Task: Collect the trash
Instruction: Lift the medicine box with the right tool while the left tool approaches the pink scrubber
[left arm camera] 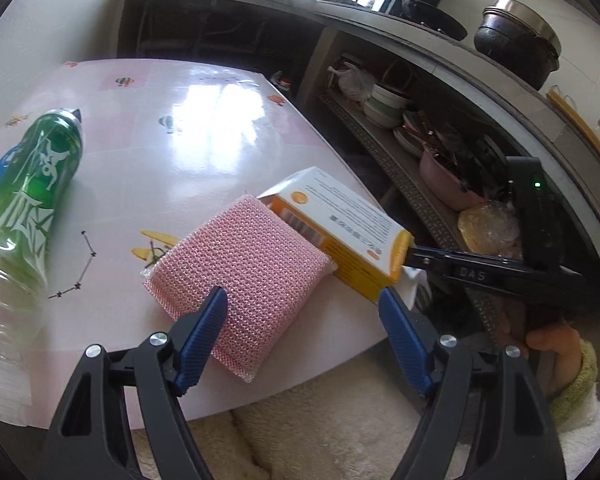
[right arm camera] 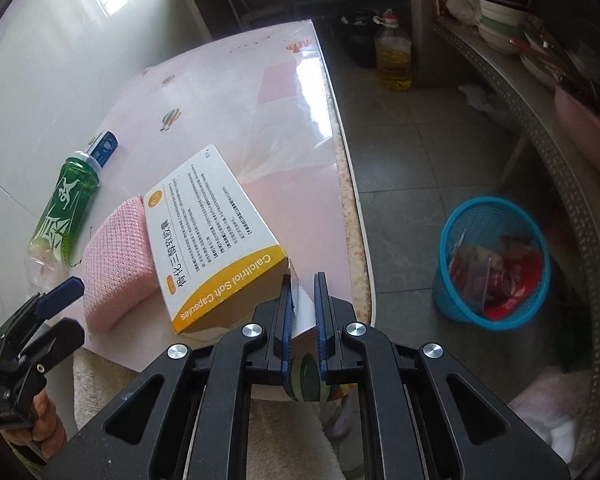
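An orange-and-white medicine carton point(right arm camera: 216, 236) lies near the table's point(left arm camera: 220, 120) right edge, against a pink mesh sponge point(left arm camera: 240, 276). It looks light, thin-walled and crushable. The right gripper point(right arm camera: 303, 292) pinches its thin end flap, jaws nearly closed; the corner seems a fair hold. The left gripper point(left arm camera: 302, 306) hangs wide open over the sponge, holding nothing. Only the right wrist view shows the blue wastebasket point(right arm camera: 492, 260) on the floor, already holding wrappers. A green bottle point(left arm camera: 40, 188) lies further left.

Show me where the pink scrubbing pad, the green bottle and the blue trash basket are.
pink scrubbing pad point(left arm camera: 244, 276): left wrist view, middle of its mesh top.
green bottle point(right arm camera: 70, 204): right wrist view, on its green label.
blue trash basket point(right arm camera: 446, 280): right wrist view, on its outer mesh wall, left side.
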`<state>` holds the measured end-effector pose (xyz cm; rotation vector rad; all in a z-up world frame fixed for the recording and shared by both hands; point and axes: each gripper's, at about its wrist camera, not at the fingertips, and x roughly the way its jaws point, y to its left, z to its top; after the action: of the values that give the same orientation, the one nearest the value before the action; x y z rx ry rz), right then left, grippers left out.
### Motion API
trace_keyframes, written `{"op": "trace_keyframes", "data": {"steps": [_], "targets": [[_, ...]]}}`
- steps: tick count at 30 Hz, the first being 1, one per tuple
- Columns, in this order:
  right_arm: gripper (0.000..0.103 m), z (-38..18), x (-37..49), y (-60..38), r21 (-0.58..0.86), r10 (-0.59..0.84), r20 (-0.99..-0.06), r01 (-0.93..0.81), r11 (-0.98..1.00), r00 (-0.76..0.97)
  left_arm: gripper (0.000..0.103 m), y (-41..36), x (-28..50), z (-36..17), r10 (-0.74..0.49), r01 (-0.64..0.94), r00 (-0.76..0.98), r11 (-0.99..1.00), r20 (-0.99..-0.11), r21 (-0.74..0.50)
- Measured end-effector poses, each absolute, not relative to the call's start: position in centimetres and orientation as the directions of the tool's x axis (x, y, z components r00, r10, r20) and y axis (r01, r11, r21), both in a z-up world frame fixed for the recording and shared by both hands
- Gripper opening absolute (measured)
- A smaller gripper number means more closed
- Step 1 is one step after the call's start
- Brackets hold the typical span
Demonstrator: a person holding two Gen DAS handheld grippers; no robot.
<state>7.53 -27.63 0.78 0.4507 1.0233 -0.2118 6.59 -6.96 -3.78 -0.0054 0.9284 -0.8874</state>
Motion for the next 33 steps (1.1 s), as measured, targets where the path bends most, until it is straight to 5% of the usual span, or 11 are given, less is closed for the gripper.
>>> {"op": "trace_keyframes", "data": {"steps": [2, 4, 7, 16, 27, 33], "targets": [[0.016, 0.8, 7.4, -27.7, 0.269, 0.049, -0.857, 0.366, 0.891, 0.512, 0.076, -6.5, 6.2, -3.1, -0.677, 0.683, 0.300, 0.644, -0.672, -0.345], [0.037, 1.0, 7.1, -27.9, 0.275, 0.053, -0.854, 0.363, 0.890, 0.517, 0.078, -6.1, 6.4, -2.4, -0.666, 0.697, 0.343, 0.653, -0.662, -0.296], [0.051, 1.7, 6.5, -28.4, 0.295, 0.059, -0.838, 0.360, 0.885, 0.542, 0.081, -5.9, 7.9, -2.0, -0.613, 0.675, 0.401, 0.700, -0.681, -0.233], [0.055, 3.4, 5.5, -28.9, 0.370, 0.099, -0.787, 0.338, 0.865, 0.609, 0.081, -6.4, 13.1, -4.8, -0.580, 0.555, 0.325, 0.756, -0.747, -0.345], [0.056, 3.8, 5.6, -29.0, 0.408, 0.131, -0.766, 0.320, 0.855, 0.629, 0.081, -4.7, 9.0, -6.2, -0.594, 0.559, 0.176, 0.717, -0.785, -0.417], [0.073, 4.3, 6.4, -27.5, 0.397, 0.162, -0.762, 0.256, 0.881, 0.626, 0.087, -4.6, 7.8, -5.0, -0.587, 0.565, 0.224, 0.729, -0.778, -0.387]]}}
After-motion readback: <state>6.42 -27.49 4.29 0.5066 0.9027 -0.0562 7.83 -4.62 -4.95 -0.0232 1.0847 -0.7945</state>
